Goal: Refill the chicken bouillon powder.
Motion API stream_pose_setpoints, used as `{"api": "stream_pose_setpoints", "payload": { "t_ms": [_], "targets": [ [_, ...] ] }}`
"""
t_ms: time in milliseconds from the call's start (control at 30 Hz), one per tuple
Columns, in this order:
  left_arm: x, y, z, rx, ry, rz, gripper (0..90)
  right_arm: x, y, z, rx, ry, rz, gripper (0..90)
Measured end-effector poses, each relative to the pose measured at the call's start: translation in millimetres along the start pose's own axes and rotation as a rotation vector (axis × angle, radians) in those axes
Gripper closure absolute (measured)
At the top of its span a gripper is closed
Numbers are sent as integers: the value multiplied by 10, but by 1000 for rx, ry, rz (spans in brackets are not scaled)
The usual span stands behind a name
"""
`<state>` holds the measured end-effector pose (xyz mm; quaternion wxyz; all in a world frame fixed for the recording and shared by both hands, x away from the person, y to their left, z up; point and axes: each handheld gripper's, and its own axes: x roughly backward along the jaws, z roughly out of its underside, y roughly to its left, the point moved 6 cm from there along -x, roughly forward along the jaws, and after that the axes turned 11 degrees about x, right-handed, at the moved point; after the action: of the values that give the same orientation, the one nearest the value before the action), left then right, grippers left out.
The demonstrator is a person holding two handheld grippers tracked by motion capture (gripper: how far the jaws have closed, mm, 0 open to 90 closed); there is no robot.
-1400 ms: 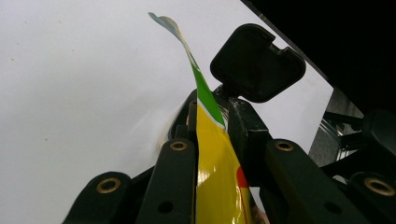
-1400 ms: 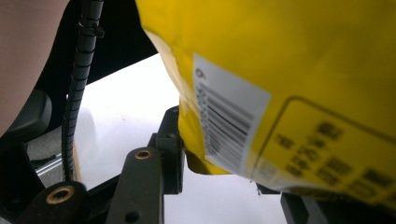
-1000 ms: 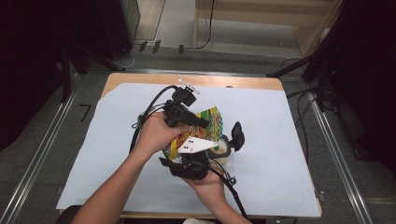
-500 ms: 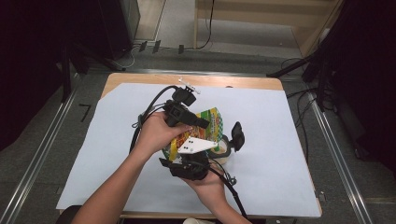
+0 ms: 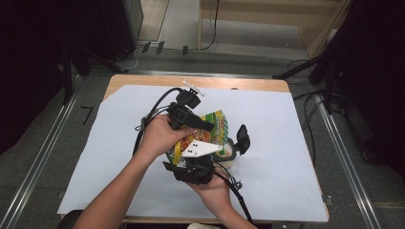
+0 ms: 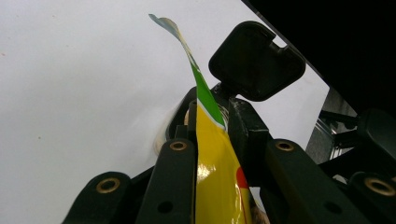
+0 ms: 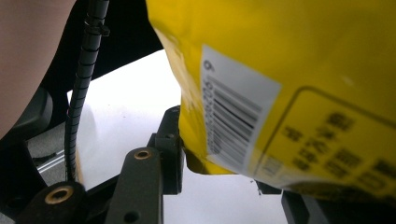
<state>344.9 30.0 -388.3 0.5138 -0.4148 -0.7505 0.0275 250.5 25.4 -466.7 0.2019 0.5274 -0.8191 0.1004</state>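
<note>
The yellow and green glossy foil snack bag (image 5: 210,131) is held up above the middle of the bench, between the two hands. In the left gripper view the bag (image 6: 212,168) runs edge-on between the black jaws of the left gripper (image 6: 212,140), which are closed nearly together and pinch it. In the high view the left gripper (image 5: 191,119) sits at the bag's far left side. The right gripper (image 5: 200,160), with a grey three-cornered plate on top, is just near of the bag. In the right gripper view the bag's lower corner, with a white barcode label (image 7: 233,112), lies between the partly parted jaws of the right gripper (image 7: 224,172); whether their pads press on it cannot be told. A white paper sheet (image 5: 286,143) covers most of the light wooden bench (image 5: 248,84).
</note>
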Motion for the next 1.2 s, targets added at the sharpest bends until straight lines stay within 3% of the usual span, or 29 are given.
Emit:
{"api": "stream_pose_setpoints", "payload": {
  "t_ms": [1200],
  "targets": [
    [2, -9, -13, 2, -8, 4, 793, 5, -12, -3, -1, -5, 3, 621]
  ]
}}
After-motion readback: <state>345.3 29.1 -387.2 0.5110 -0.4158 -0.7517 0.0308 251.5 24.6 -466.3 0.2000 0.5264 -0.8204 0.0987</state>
